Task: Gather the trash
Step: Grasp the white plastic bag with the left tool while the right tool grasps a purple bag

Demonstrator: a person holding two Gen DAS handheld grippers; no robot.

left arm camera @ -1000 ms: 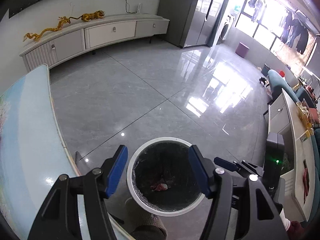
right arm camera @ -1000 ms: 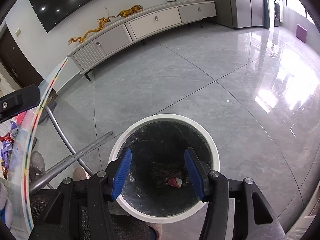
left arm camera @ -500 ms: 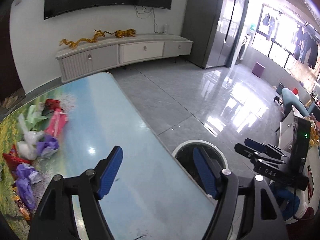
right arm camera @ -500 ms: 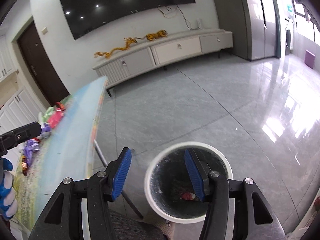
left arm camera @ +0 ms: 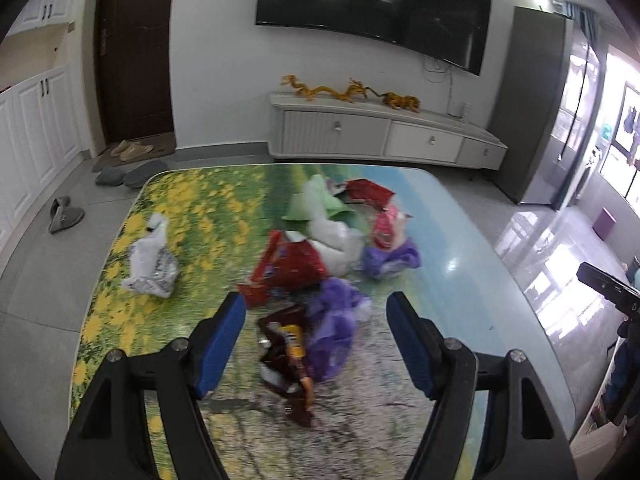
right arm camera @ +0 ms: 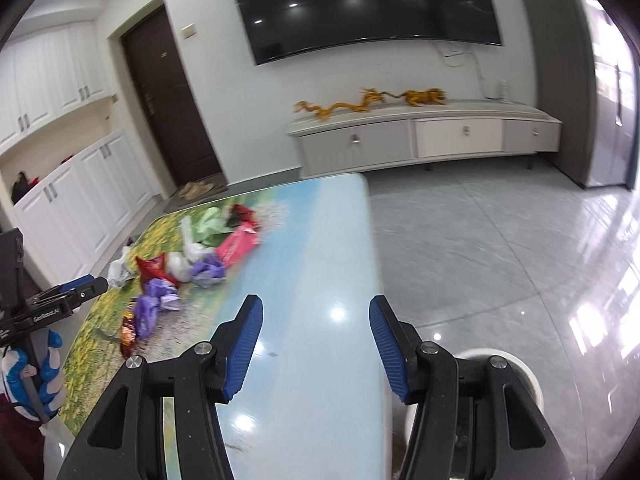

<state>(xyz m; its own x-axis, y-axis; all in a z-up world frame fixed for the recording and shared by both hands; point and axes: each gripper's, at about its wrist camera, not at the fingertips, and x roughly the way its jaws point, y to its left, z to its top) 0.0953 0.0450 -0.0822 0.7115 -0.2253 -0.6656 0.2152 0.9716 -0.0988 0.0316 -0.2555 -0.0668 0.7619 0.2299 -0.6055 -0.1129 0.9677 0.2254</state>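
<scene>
Several pieces of trash lie in a pile on the picture-printed table (left arm camera: 460,280). They include a purple wrapper (left arm camera: 336,320), a brown snack wrapper (left arm camera: 286,344), a red wrapper (left arm camera: 292,264), a green bag (left arm camera: 316,204), a pink pack (left arm camera: 386,228) and a white bag (left arm camera: 152,264) off to the left. My left gripper (left arm camera: 315,304) hangs open above the purple and brown wrappers, holding nothing. My right gripper (right arm camera: 316,306) is open and empty over the table's right edge (right arm camera: 368,240), with the trash pile (right arm camera: 192,256) far to its left. The white bin's rim (right arm camera: 520,372) peeks out behind the right finger.
A white TV cabinet (left arm camera: 384,136) with golden dragon figures stands under the wall TV (left arm camera: 372,4). Left of it are a dark door (left arm camera: 136,52), slippers (left arm camera: 64,214) on the floor and white cupboards (right arm camera: 80,200). Glossy grey floor tiles (right arm camera: 500,240) spread to the table's right.
Both grippers swung away from above the bin and up over the table. The trash pile has come into the middle of the left view, and the left jaws stand wider than a second ago.
</scene>
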